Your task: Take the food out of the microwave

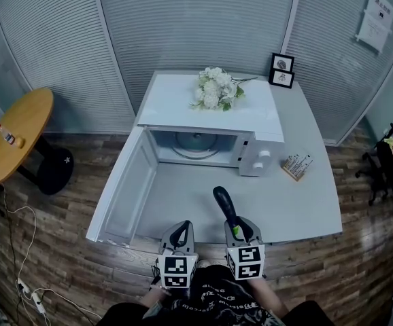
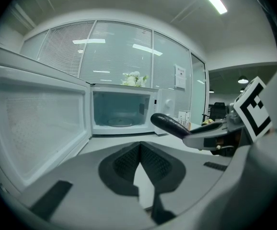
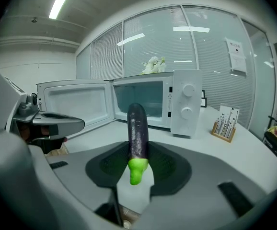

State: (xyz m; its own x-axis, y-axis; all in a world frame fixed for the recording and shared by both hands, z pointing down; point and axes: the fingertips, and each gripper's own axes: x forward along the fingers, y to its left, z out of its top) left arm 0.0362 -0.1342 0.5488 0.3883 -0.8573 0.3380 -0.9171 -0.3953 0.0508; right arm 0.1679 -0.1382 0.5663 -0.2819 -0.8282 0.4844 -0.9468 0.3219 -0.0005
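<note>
The right claw (image 3: 138,151) pinches a long glossy eggplant (image 3: 138,126); the left claw (image 2: 139,147) is closed.

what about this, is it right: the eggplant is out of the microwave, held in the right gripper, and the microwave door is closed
No: the microwave door is open, swung out to the left, as the head view shows. The eggplant is indeed out of the microwave, held in the right gripper.

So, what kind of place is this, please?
Probably an office room: glass partition walls with blinds, a posted notice on the glass, and a microwave on a grey table.
</note>
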